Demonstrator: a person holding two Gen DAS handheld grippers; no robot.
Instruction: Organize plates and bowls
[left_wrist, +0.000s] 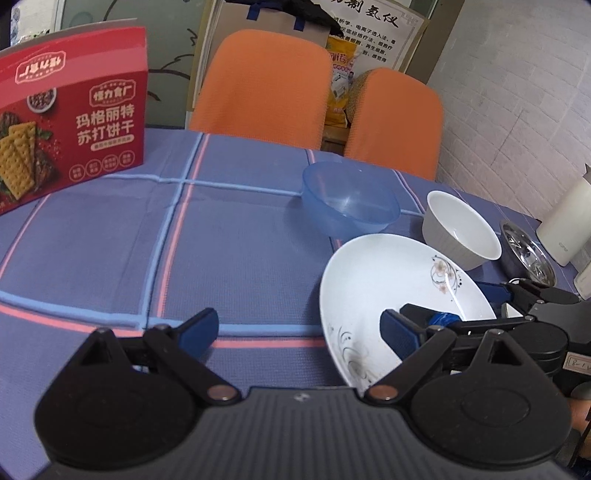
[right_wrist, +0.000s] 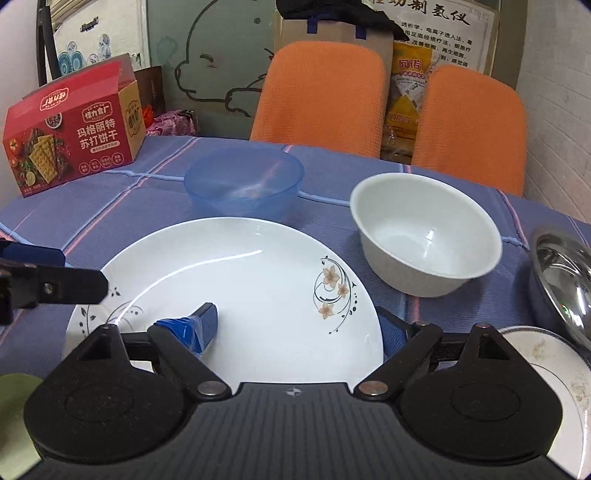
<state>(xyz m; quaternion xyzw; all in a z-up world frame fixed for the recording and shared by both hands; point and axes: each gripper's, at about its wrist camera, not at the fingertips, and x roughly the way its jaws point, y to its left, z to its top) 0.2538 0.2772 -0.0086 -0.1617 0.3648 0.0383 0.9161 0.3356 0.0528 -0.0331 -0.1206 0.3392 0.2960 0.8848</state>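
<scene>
Right gripper (right_wrist: 299, 328): fingers spread astride floral plate (right_wrist: 236, 280)
Left gripper (left_wrist: 299, 332): spread, empty
Remaining: blue bowl (right_wrist: 242, 184), white bowl (right_wrist: 424, 232) unstacked

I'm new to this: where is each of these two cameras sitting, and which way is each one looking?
Left wrist view: sits on the left claw, looking forward across the table; its own open fingers show, and the right claw enters at right, over the floral plate.
Right wrist view: sits on the right claw, open astride the plate; the left claw's tip shows at the left edge.
Shared: plate, blue bowl, white bowl, red cracker box, orange chairs.
</scene>
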